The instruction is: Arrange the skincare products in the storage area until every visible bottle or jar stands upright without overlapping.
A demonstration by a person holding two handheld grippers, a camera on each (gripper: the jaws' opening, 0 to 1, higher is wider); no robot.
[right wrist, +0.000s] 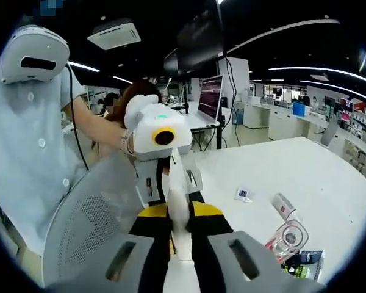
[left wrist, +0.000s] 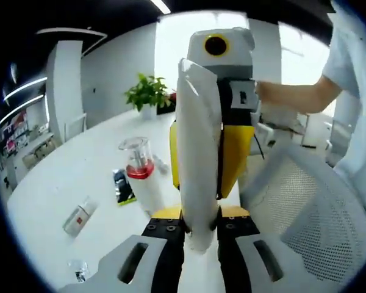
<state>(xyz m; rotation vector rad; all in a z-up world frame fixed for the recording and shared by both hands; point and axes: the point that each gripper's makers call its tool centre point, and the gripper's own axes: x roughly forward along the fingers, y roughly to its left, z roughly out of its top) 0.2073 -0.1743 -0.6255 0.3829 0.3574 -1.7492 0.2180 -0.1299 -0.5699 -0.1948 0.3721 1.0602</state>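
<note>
Both grippers meet on one white tube point(left wrist: 197, 152) held up over the table point(left wrist: 67, 177) — the left gripper point(left wrist: 198, 235) is clamped on its lower end, and the right gripper point(right wrist: 180, 235) grips it from the opposite side, jaws narrow on it. This looks like a hand-over or re-grip before placing. Next, one gripper should let go and the tube be stood upright — clear of the pump bottle point(left wrist: 141, 174) standing just beyond the left jaws. A small box point(left wrist: 79, 217) and sachet point(left wrist: 123, 186) lie flat near it.
</note>
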